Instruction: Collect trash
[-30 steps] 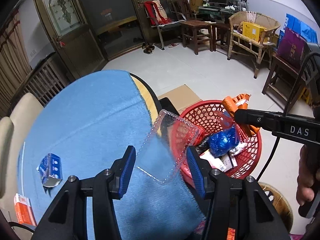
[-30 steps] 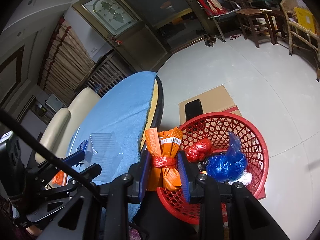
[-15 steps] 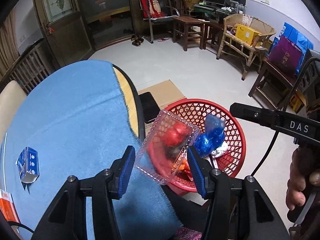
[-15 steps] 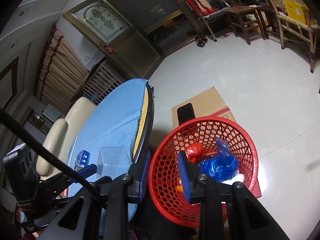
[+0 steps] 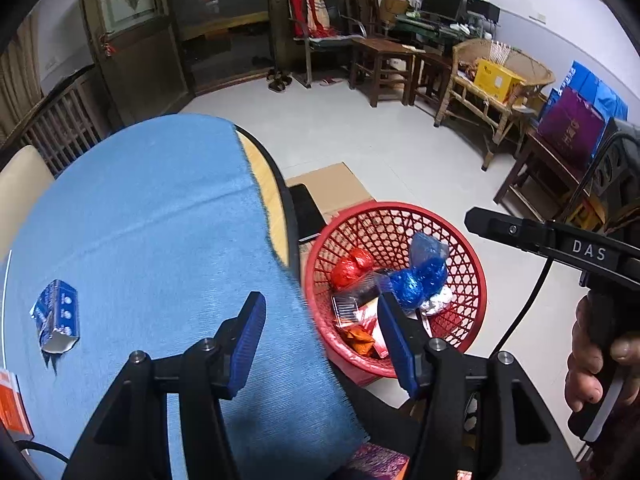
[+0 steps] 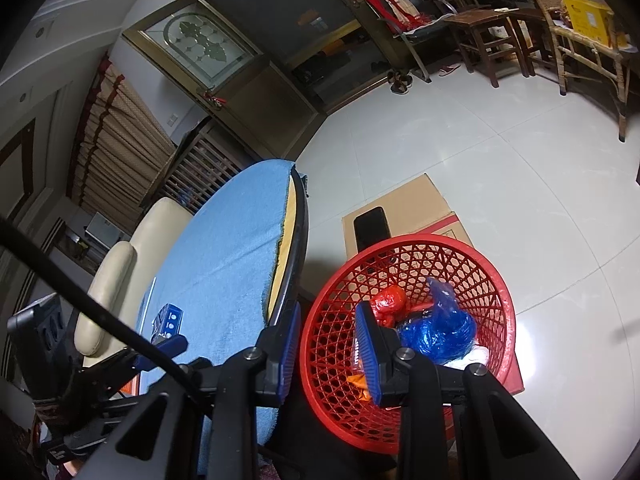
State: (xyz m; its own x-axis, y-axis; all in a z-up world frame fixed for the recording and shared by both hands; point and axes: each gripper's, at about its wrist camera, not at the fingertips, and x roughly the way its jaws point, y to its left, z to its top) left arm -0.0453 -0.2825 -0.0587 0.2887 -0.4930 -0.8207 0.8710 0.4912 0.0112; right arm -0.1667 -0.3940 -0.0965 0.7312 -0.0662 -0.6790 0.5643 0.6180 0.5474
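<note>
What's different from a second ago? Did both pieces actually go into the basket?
Yes. The left gripper has let go of the clear plastic tray, which now lies in the red basket; its jaws have just been opening and hold nothing. The right gripper dropped the orange packet into the basket half a second earlier. The blue carton stays on the blue tablecloth.
</note>
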